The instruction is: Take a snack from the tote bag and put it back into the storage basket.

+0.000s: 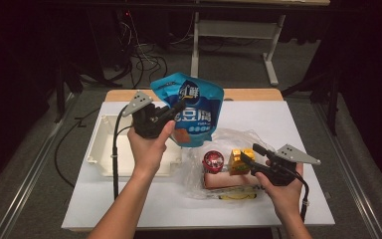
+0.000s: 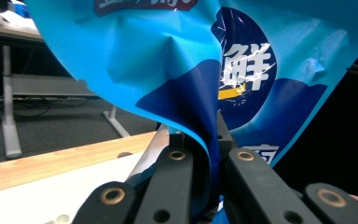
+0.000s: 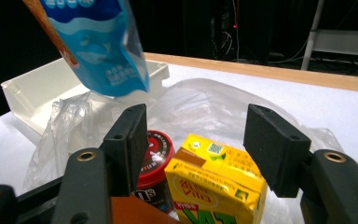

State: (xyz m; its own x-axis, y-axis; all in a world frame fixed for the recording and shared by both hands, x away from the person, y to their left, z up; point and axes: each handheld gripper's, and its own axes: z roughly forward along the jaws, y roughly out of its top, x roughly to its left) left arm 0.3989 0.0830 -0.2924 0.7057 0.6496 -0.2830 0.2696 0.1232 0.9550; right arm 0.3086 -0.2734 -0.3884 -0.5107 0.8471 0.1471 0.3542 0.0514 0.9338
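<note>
The left gripper (image 1: 175,110) holds a blue pouch (image 1: 191,107) up in the air above the counter's (image 1: 278,119) far edge, near its middle. In the left gripper view its jaws are closed tight on a fold of the blue pouch (image 2: 182,70), the film pinched and creased between the two black pads. The pouch hangs free, its lower end just above the near right corner of a white tray (image 1: 104,144) that sits toward the counter's left edge.

The right gripper (image 1: 251,154) is low over the counter toward the near right corner, its jaws standing apart with nothing pressed between them. In the right gripper view the right gripper (image 3: 193,135) points at a yellow drink carton (image 3: 216,186), which lies just below and between the open jaws without the pads touching it. A red-lidded jar (image 3: 156,154) stands just beside the carton on its left, partly behind the left jaw.

From the high view the red-lidded jar (image 1: 213,160) and the yellow drink carton (image 1: 239,160) rest together on a crumpled clear plastic bag (image 1: 229,137) spread near the counter's middle, with a tan packet (image 1: 224,179) in front of them and a yellow-and-black item at the bag's near edge, too small to make out.
</note>
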